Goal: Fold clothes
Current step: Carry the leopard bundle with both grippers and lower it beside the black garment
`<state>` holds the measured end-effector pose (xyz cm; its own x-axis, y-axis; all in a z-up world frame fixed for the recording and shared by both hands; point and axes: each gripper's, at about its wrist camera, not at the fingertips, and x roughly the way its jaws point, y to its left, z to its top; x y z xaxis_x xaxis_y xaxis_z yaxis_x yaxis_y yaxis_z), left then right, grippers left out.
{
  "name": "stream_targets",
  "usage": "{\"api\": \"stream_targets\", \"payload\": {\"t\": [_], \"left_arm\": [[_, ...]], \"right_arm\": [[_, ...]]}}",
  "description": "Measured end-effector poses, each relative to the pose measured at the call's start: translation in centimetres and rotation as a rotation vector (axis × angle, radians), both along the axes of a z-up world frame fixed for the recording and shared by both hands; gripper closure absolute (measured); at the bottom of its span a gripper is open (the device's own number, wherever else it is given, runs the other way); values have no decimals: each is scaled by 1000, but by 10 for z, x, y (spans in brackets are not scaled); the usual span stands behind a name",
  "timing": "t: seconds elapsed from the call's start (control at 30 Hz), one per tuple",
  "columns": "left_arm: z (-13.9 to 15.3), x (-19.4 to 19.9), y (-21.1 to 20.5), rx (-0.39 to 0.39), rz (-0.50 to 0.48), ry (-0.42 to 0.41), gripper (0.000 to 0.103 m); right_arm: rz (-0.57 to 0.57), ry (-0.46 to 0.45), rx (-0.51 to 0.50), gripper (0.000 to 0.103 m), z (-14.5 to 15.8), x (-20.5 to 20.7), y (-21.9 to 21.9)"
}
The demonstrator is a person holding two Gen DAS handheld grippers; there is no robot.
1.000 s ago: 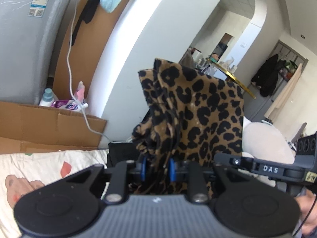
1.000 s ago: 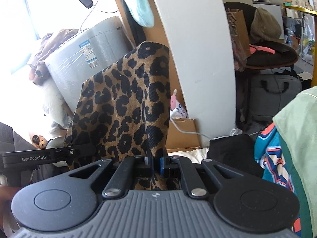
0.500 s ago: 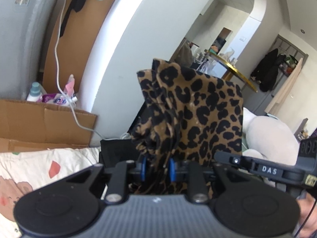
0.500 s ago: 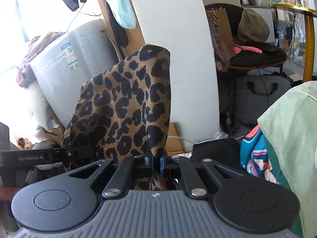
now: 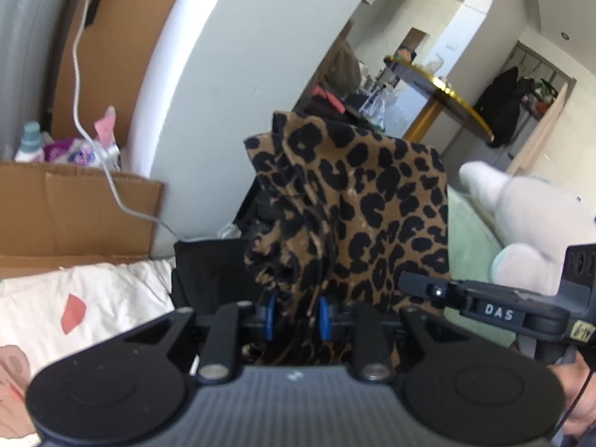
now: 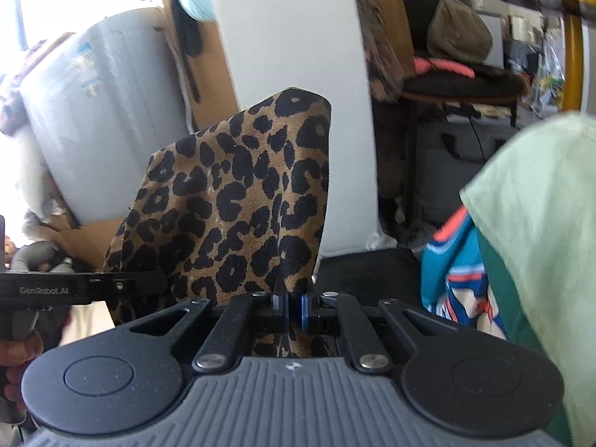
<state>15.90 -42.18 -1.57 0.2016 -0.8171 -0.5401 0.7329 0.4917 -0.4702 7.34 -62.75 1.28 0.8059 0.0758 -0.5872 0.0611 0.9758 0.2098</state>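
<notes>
1. The left claw (image 5: 294, 316) is closed on a bunched fold of the leopard-print garment (image 5: 357, 208), which stands up between its blue pads.
2. The right claw (image 6: 294, 307) pinches another edge of the same garment (image 6: 238, 201).
3. Behind lie a black cloth (image 5: 208, 268), a cardboard box (image 5: 74, 212) and a white pillar (image 5: 231, 56).

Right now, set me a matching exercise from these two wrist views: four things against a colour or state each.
Things:
1 leopard-print garment
2 cardboard box
3 right gripper
4 round table

Descriptions:
a gold-rimmed, with a gold leg
b brown, flaps open
c tan with black spots, pinched in both grippers
d shut on a thin fold of cloth

Pairs: 1-c, 2-b, 3-d, 4-a
</notes>
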Motion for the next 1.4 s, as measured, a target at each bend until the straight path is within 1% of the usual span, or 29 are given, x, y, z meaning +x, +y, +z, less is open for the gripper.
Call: {"api": "stream_targets", "payload": {"t": [0.23,0.4,0.53,0.57,0.67,0.83,0.97,1.07,1.1,1.2,1.23,1.4], "left_arm": [[-82,11,-38,-22,-15,51,80],[-137,14,-65,-46,8,96,80],[-173,24,-89,-68,33,130,80],[-179,27,-94,-70,35,127,80],[-201,43,-105,-84,47,161,79],[-225,66,-122,-58,21,156,79],[-241,92,-129,-47,50,190,79],[-251,110,-137,-33,54,192,79],[-253,116,-139,-27,52,194,79],[-261,135,-144,-11,51,230,79],[-263,140,-146,-9,45,233,79],[-261,152,-152,-12,51,210,79]], "right_arm": [[-54,35,-72,99,-66,18,-23],[-87,69,-111,99,-111,38,-44],[-129,76,-123,99,-142,61,-62],[-126,76,-133,99,-149,67,-65],[-119,79,-149,99,-170,85,-74],[-125,94,-136,99,-199,119,-89],[-98,116,-126,99,-224,153,-96],[-83,132,-125,99,-237,175,-98],[-78,136,-127,99,-240,182,-100],[-74,144,-84,99,-248,198,-108],[-67,146,-86,99,-250,204,-109],[-46,148,-118,99,-252,223,-107]]}}
